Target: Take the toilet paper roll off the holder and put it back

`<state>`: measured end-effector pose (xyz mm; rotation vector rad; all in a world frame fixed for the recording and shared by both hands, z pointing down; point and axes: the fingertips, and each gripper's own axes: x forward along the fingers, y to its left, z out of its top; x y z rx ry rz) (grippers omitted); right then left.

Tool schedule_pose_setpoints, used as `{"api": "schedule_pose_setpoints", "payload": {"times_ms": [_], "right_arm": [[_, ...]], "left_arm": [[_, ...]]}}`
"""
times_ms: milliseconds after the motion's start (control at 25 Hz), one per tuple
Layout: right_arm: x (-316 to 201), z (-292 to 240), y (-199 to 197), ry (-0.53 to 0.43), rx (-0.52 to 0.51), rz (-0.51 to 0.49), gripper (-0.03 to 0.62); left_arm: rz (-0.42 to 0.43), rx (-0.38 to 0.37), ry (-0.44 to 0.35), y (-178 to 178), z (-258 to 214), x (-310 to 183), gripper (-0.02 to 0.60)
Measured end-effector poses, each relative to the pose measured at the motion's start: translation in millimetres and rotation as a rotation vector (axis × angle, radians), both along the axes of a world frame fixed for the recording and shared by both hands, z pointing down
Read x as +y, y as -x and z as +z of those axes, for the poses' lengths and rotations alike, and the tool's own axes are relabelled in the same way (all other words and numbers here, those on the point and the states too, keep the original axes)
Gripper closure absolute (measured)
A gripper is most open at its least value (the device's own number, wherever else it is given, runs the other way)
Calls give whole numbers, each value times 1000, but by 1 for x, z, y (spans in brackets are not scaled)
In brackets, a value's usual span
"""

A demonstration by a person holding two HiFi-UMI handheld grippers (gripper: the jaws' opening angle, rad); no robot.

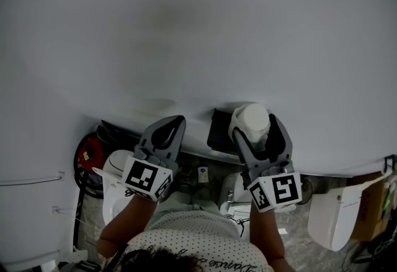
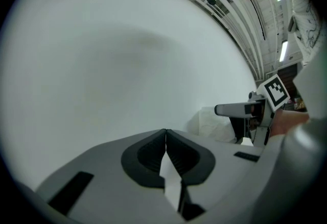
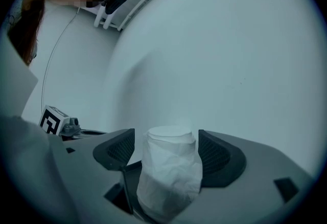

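Two handheld grippers point at a plain white wall (image 1: 186, 28). L gripper (image 1: 177, 120): jaws pressed together w/ nothing btwn them. R gripper (image 1: 254, 117): jaws spread wide, one white toilet paper roll (image 1: 253, 123) standing upright btwn them, a gap showing at the left pad, no squeeze on it. Roll sits just beside one black holder (image 1: 218, 131) on the wall. One roll, one holder, two grippers.

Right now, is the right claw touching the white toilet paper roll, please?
Cannot tell. Right gripper view: the right claw has one pad clear of the roll, one overlapping it.
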<state>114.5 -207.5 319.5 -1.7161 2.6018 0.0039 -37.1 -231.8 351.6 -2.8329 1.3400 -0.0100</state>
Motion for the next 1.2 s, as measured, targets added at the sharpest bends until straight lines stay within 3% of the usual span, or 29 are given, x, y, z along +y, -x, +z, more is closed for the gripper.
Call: {"api": "schedule_pose_setpoints", "payload": {"times_ms": [720,1200], "right_arm": [[-19,12,6,80,87,-31,217],[-22,13,3,77,94,5,286]], "left_arm": [[-29,-4,4,8,1,-1,577],[-26,-10,4,11,2,-2,577]]}}
